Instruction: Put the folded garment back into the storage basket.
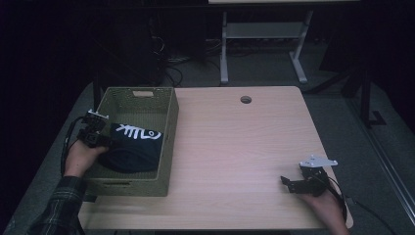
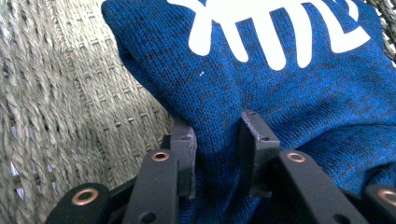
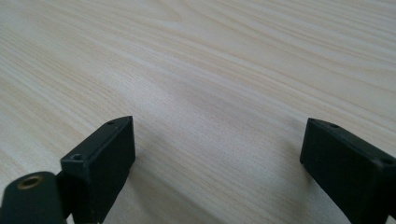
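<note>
No readable brand or text anywhere; the only marking is a white fishbone graphic printed on the one blue knit garment (image 1: 131,147), no letters in it. The garment is lying folded inside the single woven basket (image 1: 169,125), filling its near half and sitting against the near and left walls, with the far half of the basket floor showing bare. The basket is sitting at the left edge of the table (image 1: 235,147), its left wall right at the tabletop's left border and its near wall close to the front edge. The left gripper (image 1: 98,139) is reaching in over the basket's left wall; in the left gripper view its jaws are standing narrow with a fold of the blue fabric (image 2: 280,102) bunched between the pads, woven wall close on one side, so little room there. The right gripper (image 1: 293,185) is resting near the table's front right corner, jaws spread wide with nothing but bare wood (image 3: 210,93) between them. The whole middle and right of the tabletop is open for moving; one round cable hole (image 1: 245,100) is sitting near the far edge. Count: one basket, one garment, two grippers, two hands.
</note>
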Available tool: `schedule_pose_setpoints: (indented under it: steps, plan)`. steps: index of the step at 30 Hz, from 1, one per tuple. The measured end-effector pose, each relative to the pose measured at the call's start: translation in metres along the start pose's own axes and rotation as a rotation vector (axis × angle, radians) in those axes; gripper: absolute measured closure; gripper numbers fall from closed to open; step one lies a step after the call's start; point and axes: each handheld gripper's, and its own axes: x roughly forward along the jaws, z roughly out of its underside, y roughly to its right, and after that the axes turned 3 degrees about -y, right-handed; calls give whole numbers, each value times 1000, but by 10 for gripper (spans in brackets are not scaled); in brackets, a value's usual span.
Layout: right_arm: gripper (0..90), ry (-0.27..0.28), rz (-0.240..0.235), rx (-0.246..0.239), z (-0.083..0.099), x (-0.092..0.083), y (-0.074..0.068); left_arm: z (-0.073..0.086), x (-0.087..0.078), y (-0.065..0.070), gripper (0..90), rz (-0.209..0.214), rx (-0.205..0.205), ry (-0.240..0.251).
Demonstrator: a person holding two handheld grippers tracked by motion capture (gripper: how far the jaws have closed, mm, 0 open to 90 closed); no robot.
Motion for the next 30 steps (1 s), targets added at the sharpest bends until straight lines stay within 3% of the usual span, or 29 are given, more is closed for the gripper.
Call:
schedule_pose_setpoints:
  steps: [4, 11, 15, 19, 25, 30]
  plan:
    - [99, 0, 0, 0, 0, 0, 0, -1, -6, -3, 597, 1, 5, 5]
    - [98, 0, 0, 0, 0, 0, 0, 0, -29, -9, 451, -68, 10, 61]
    - [99, 0, 0, 0, 0, 0, 0, 2, -34, -8, 368, -61, 10, 85]
    - [99, 0, 0, 0, 0, 0, 0, 3, -36, -1, 290, -48, 49, 121]
    - [99, 1, 0, 2, 0, 0, 0, 1, -37, 10, 216, -23, 74, 150]
    - [98, 0, 0, 0, 0, 0, 0, -5, -34, 29, 147, -20, 106, 161]
